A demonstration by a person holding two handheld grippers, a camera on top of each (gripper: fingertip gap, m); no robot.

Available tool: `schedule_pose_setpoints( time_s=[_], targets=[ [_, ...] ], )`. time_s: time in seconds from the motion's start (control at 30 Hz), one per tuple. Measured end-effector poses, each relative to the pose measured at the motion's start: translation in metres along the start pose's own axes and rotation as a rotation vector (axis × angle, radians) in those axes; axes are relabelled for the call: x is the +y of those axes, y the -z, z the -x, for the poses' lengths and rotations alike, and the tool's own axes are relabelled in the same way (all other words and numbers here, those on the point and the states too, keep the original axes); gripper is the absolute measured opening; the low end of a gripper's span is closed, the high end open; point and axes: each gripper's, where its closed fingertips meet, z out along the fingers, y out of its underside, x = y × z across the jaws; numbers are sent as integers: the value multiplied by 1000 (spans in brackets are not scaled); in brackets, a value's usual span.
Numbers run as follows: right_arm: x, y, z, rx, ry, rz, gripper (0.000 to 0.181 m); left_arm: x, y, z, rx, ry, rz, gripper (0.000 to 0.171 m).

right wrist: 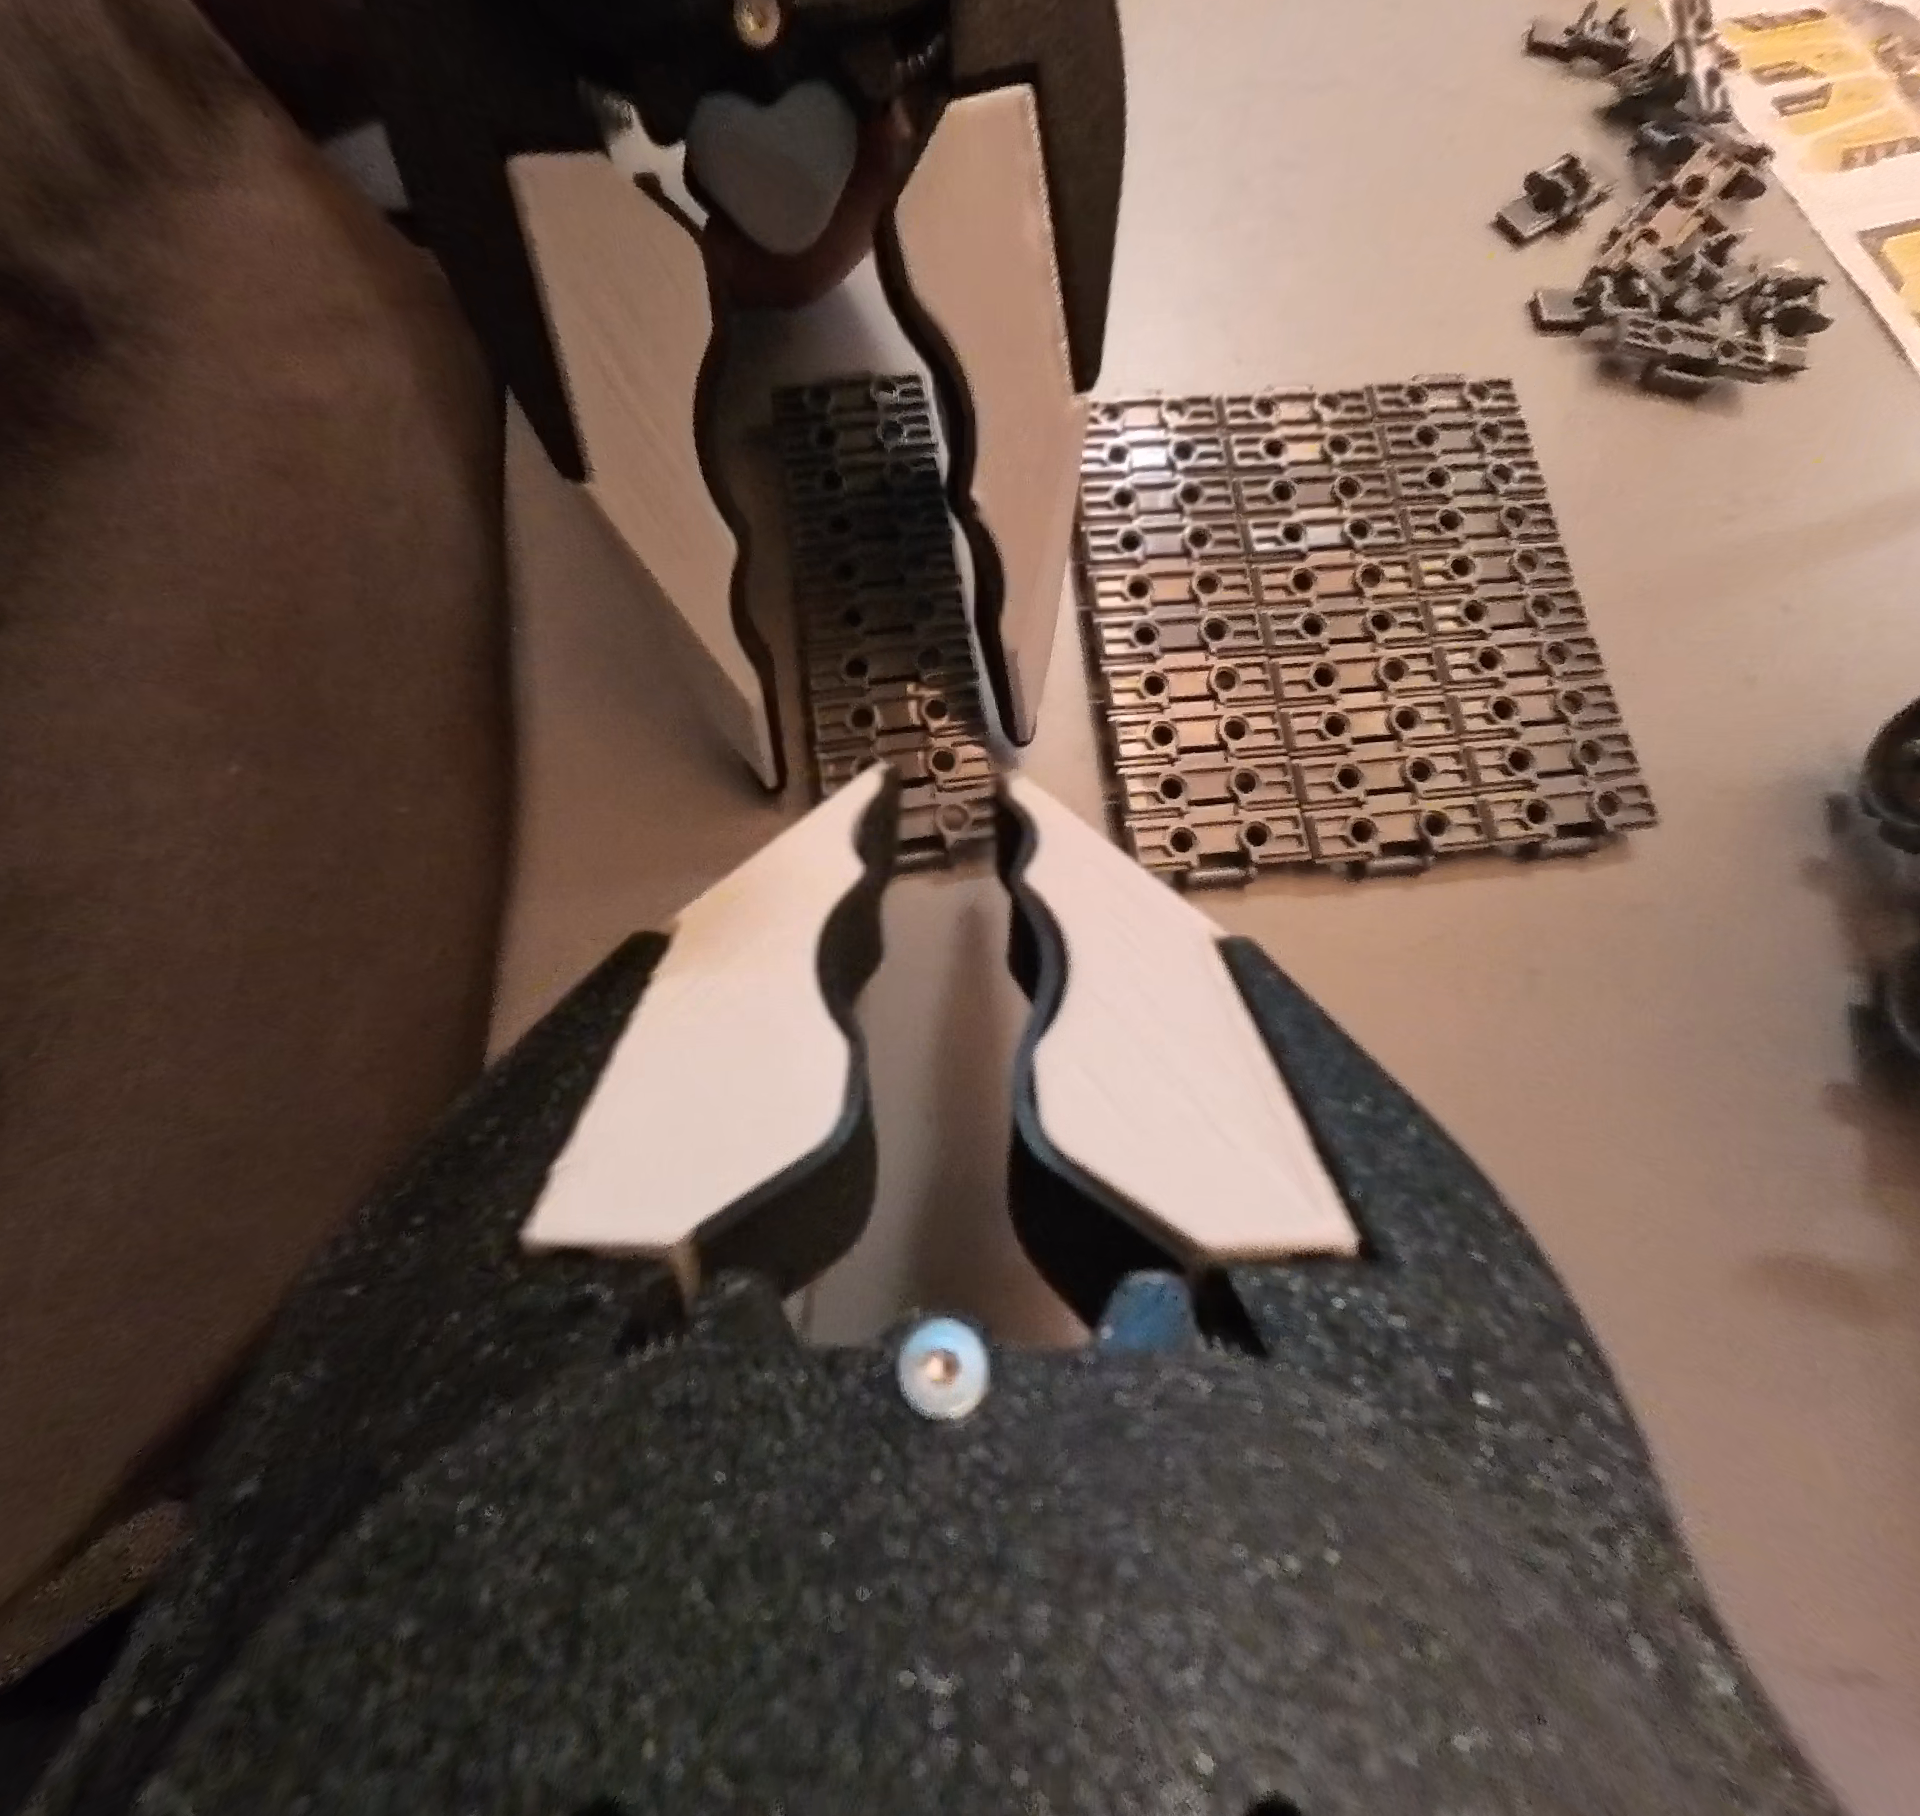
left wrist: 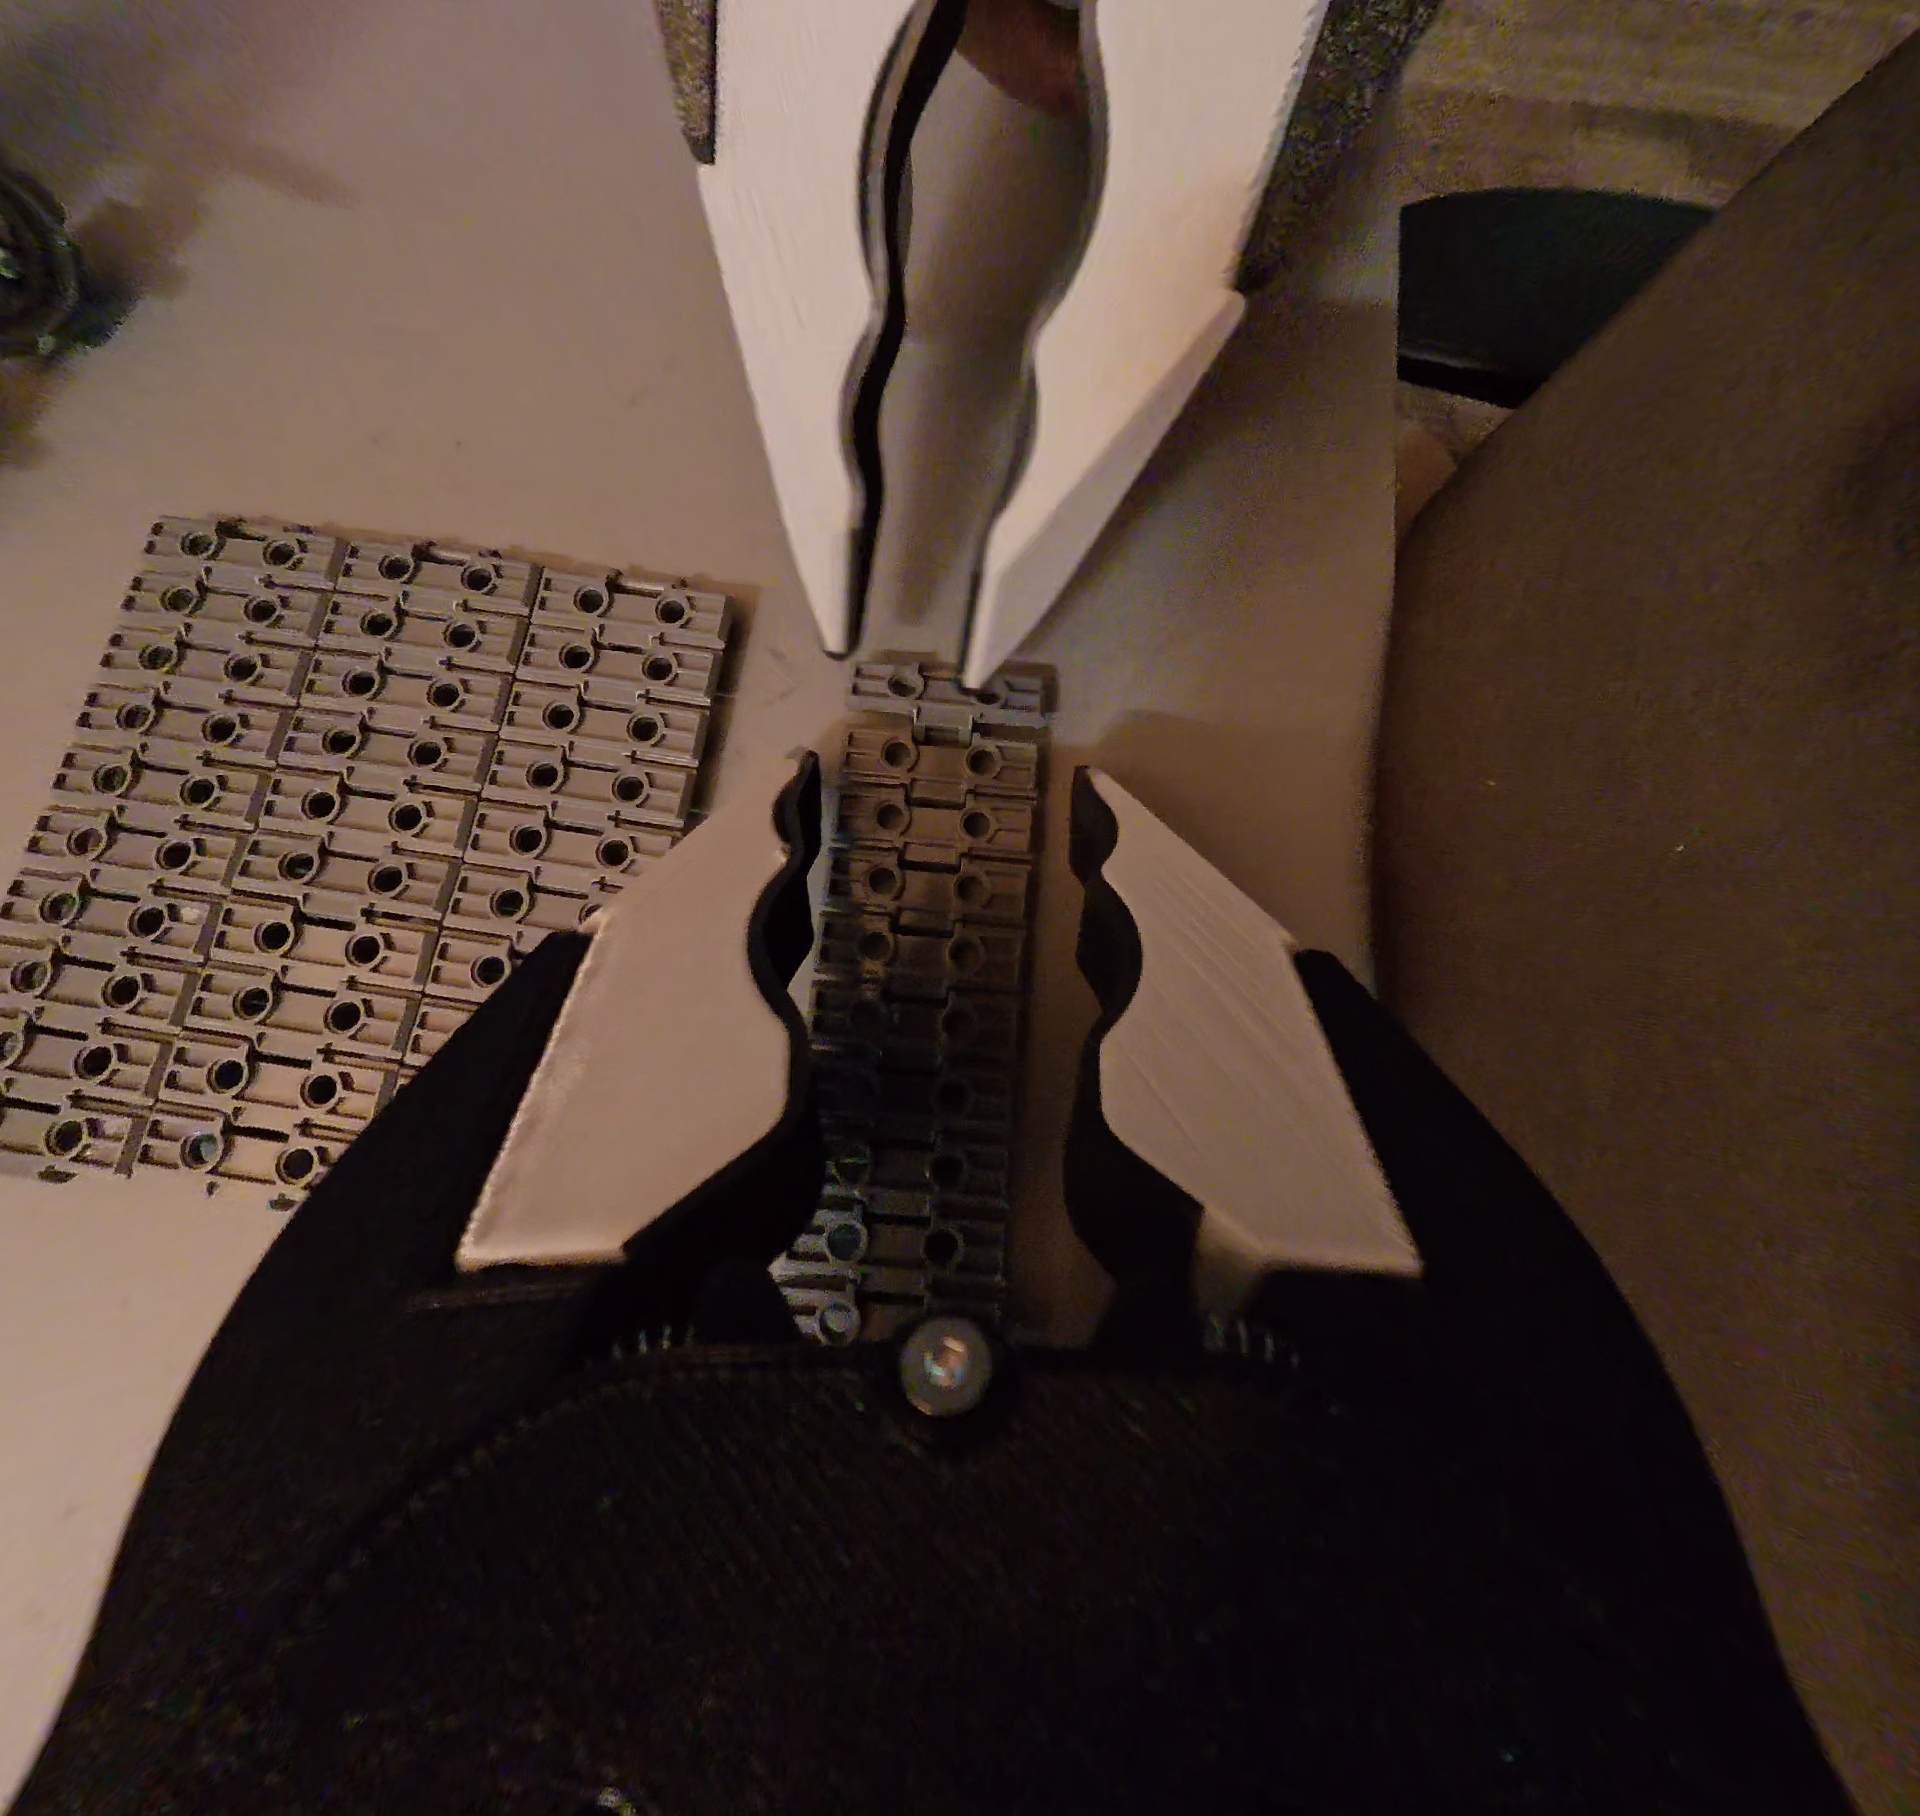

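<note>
1. Left gripper (left wrist: 940,779) fingers (left wrist: 686,1018) spread apart, straddling a grey track strip (left wrist: 925,945) near the table (left wrist: 416,312) edge.
2. Right gripper (right wrist: 945,790) fingers narrowly parted at the strip's end.
3. Track mat (left wrist: 343,831) beside it.

Left tongs (left wrist: 940,779) gape wide; right tongs (right wrist: 945,790) nearly closed, tip to tip.
</note>
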Motion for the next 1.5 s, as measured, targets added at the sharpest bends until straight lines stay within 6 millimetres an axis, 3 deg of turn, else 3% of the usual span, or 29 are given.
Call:
schedule_pose_setpoints(
  time_s=[0.07,0.2,0.43,0.6,0.9,1.0,1.07,1.3,1.43,1.5],
  targets=[
    [-3,0,1,-16,-13,-20,0,1,-1,0,2,0,2,38],
    [9,-7,6,-62,-46,56,0,2,-2,-1,9,6,0,37],
    [11,-9,7,-2,-39,133,0,3,-3,-2,36,10,3,37],
    [12,-9,7,68,76,232,0,3,-3,-2,45,8,7,36],
    [11,-11,7,60,87,282,0,3,-3,-3,48,5,-6,36],
    [11,-13,7,124,189,329,0,3,-3,-3,50,4,-6,36],
    [11,-13,7,153,242,327,0,3,-3,-3,50,3,-6,36],
    [9,-12,6,131,140,211,0,3,-3,-3,37,5,-5,37],
    [8,-12,6,182,108,157,0,3,5,-9,10,17,-5,61],
    [10,-10,4,231,111,156,0,1,17,-9,-27,26,-40,64]
  ],
)
